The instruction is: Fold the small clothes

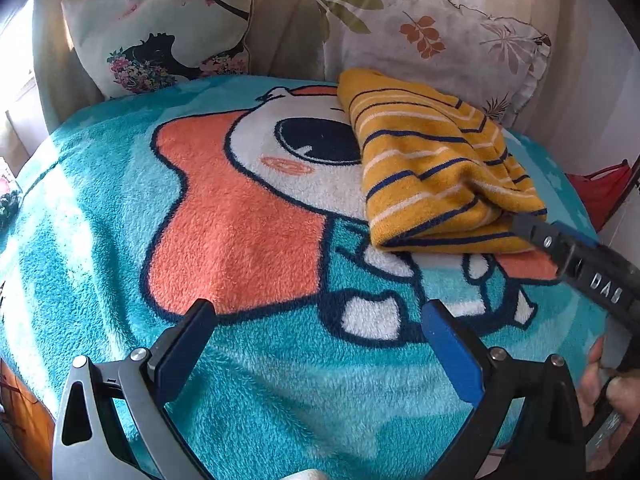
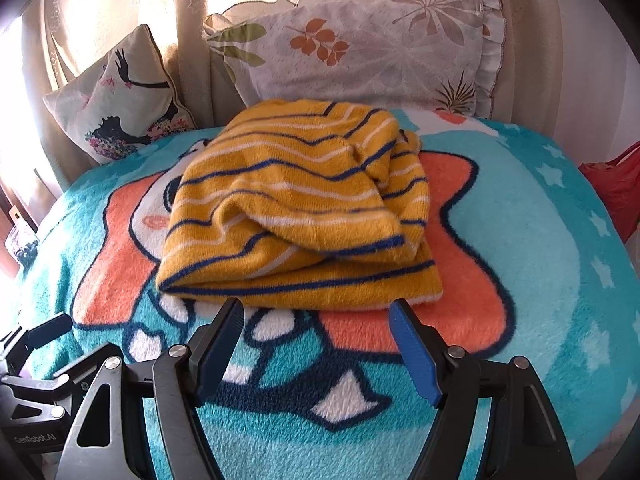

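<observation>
Striped jumper (image 2: 296,208): folded, long edge crosswise just ahead of your right gripper (image 2: 318,312), jaws spread, empty; left gripper (image 1: 318,312) farther off, likewise released.

Mustard navy-and-white-striped garment (image 2: 296,208); teal cartoon blanket (image 2: 540,240).

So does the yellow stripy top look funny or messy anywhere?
A bit. The yellow striped top is folded on the cartoon blanket, but its upper layer bunches into a lumpy hump, and the edges don't line up. Nothing looks torn or spilled.
</observation>
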